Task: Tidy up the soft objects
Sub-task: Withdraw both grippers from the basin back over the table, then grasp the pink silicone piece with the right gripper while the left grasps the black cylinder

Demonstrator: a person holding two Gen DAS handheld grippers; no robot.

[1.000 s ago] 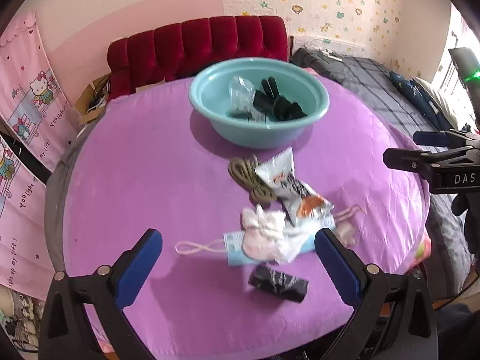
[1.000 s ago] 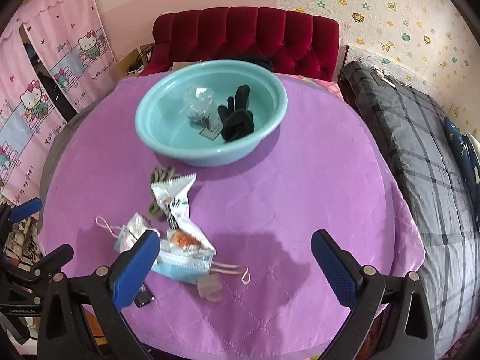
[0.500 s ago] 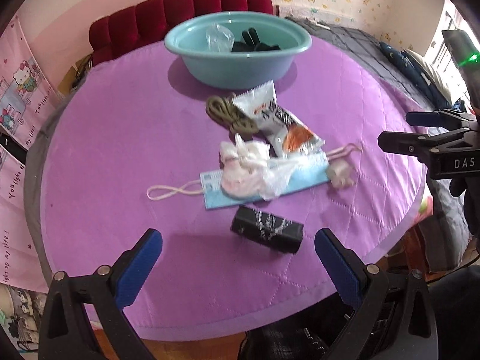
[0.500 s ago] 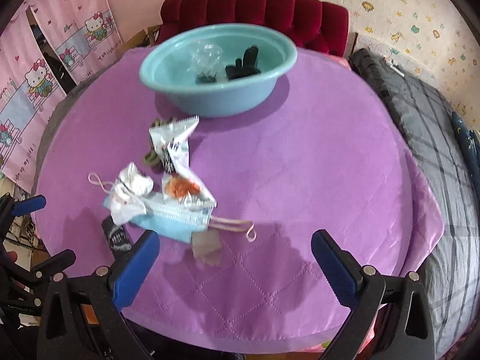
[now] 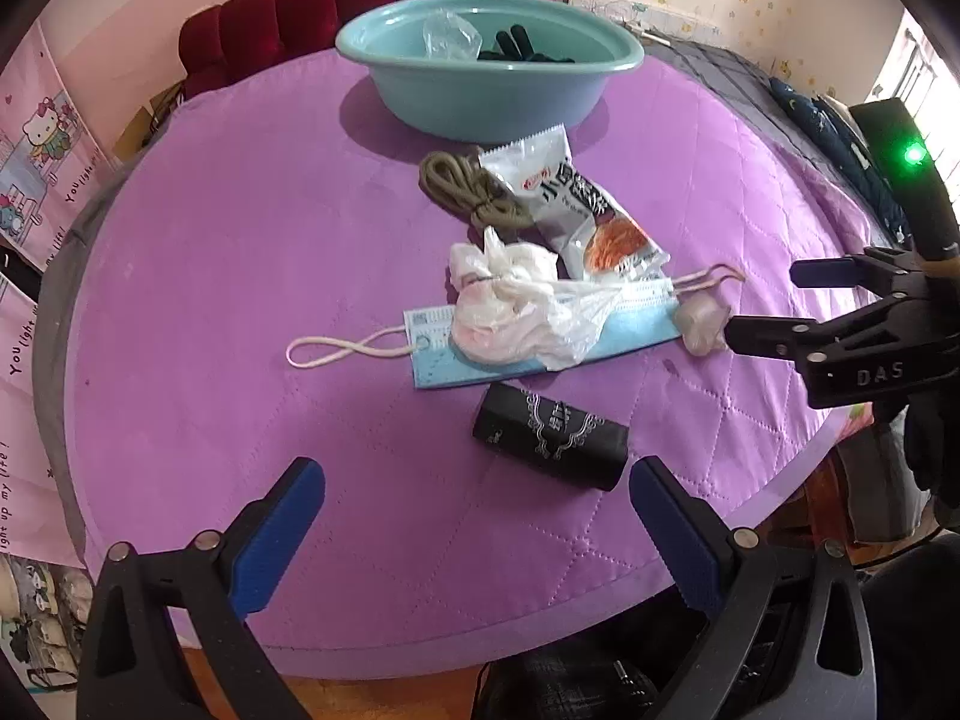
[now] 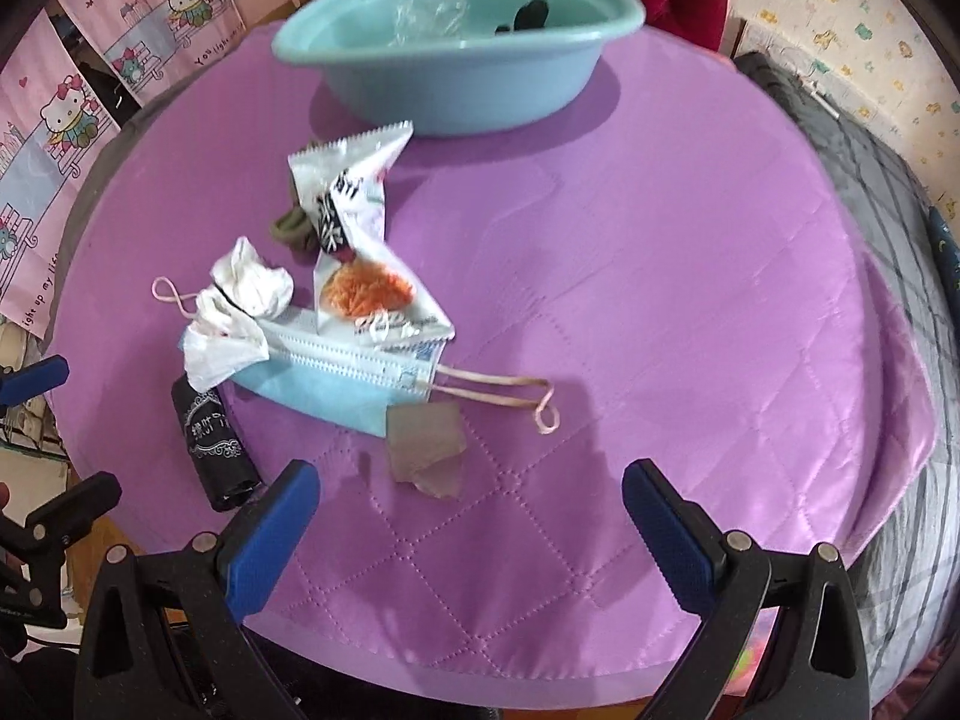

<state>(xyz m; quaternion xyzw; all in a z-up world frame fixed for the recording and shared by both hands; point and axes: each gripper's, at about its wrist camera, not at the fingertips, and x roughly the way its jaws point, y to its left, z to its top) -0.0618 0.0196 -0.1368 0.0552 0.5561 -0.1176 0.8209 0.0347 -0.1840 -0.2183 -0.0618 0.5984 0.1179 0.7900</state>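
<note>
**Both grippers spread, nothing held**

My left gripper (image 5: 477, 516) & right gripper (image 6: 471, 516) hang over the near edge of the purple table (image 5: 240, 276), fingers wide apart, empty. Basin (image 5: 480, 96) at far side holds a clear bag (image 5: 450, 39) + black glove (image 5: 519, 48). On the cloth near me: mask (image 5: 528, 348) w/ white bag (image 5: 510, 312) on top, snack pack (image 5: 576, 204), cord (image 5: 468, 192), black roll (image 5: 549, 438).
</note>
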